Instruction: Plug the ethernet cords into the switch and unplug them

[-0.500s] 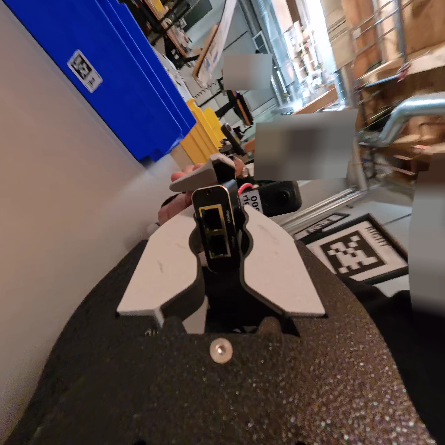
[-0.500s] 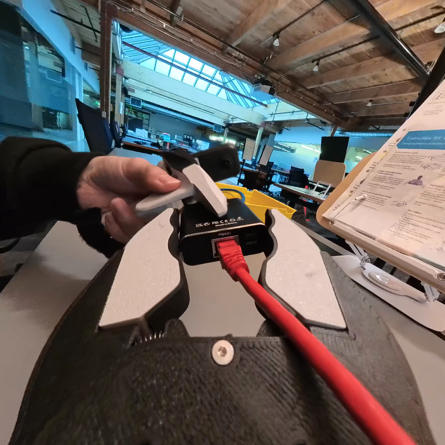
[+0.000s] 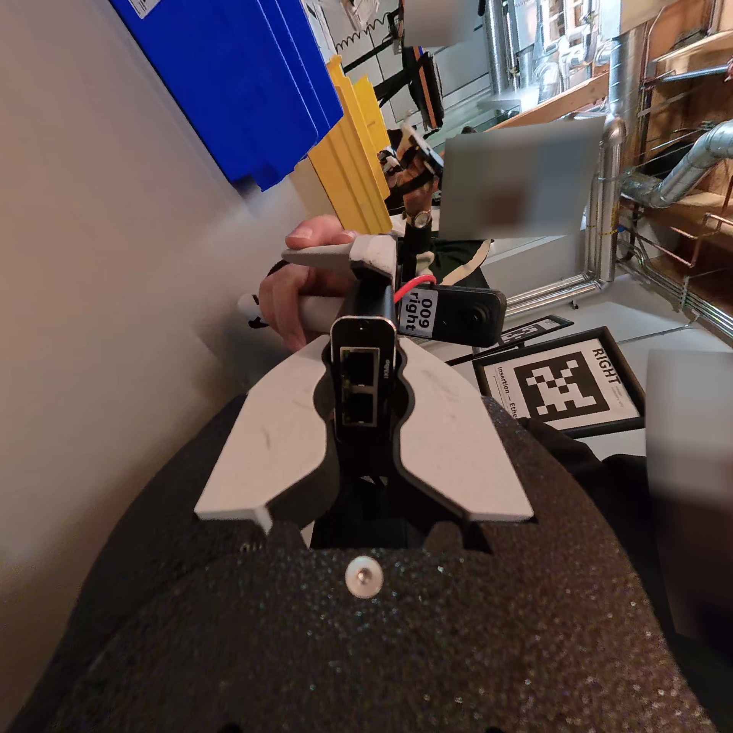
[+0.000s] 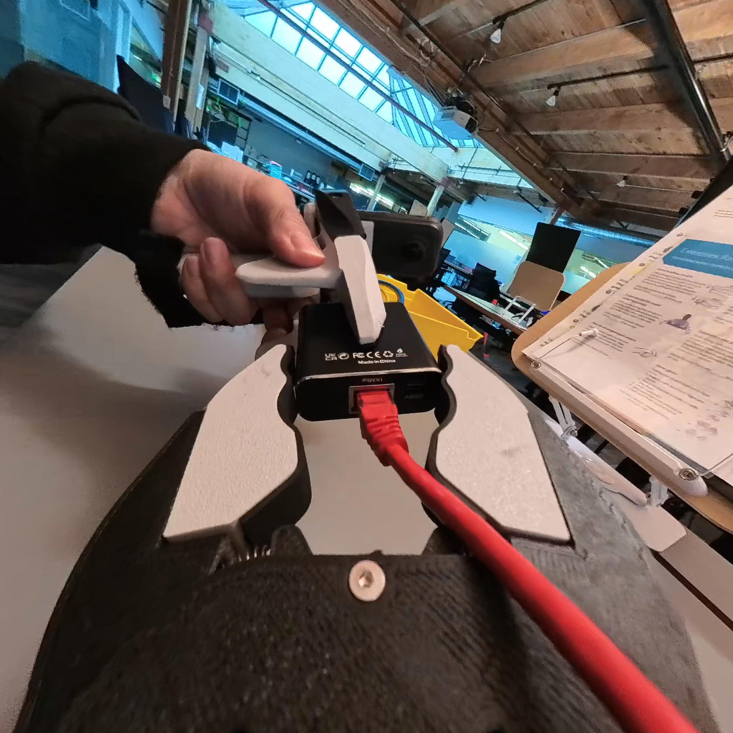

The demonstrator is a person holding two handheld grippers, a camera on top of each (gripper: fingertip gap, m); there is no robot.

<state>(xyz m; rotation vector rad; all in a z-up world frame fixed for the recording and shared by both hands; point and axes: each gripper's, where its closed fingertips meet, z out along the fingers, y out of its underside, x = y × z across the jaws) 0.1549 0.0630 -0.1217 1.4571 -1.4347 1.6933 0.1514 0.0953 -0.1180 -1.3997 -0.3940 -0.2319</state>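
The left tool had drawn closer, clamping one black switch: two empty ports, one red cord plugged at 12 o'clock of the wide right tool.

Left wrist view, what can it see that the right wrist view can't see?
Only the left wrist view shows the switch's end with two empty ports, the blue bins and a framed checkered marker card. Only the right wrist view shows the red cord plugged into the switch's other end, plus a paper sheet on a stand and the wooden ceiling. Both show the black switch, a yellow bin and the white table.
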